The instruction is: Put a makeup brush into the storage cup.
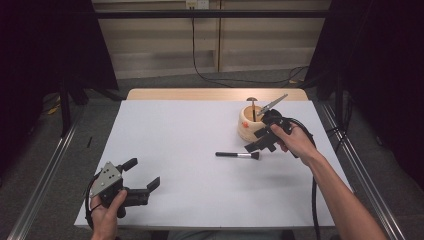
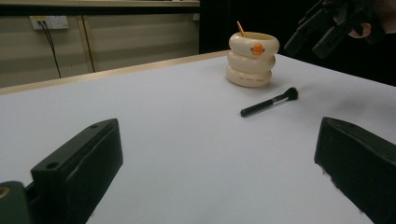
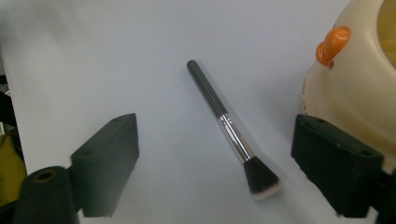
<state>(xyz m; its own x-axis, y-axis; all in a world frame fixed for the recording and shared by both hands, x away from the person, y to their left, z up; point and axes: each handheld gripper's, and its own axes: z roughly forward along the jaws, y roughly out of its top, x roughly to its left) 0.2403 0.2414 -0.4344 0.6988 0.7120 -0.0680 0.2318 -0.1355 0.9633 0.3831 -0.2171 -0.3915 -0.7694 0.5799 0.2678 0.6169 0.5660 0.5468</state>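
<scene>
Lying flat, brush (image 3: 232, 135) below right gripper (image 3: 215, 158), between its parted jaws.

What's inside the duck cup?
Sticking out of the duck cup are a small stick with a round top and a grey metal tool leaning right. Their lower ends are hidden by the cup's wall, so anything else at the bottom cannot be seen.

The high view looks down on the table (image 1: 200, 200). The left gripper view faces the cup (image 2: 252, 58) from afar; the right gripper view hangs close over the brush (image 3: 232, 135) beside it.
</scene>
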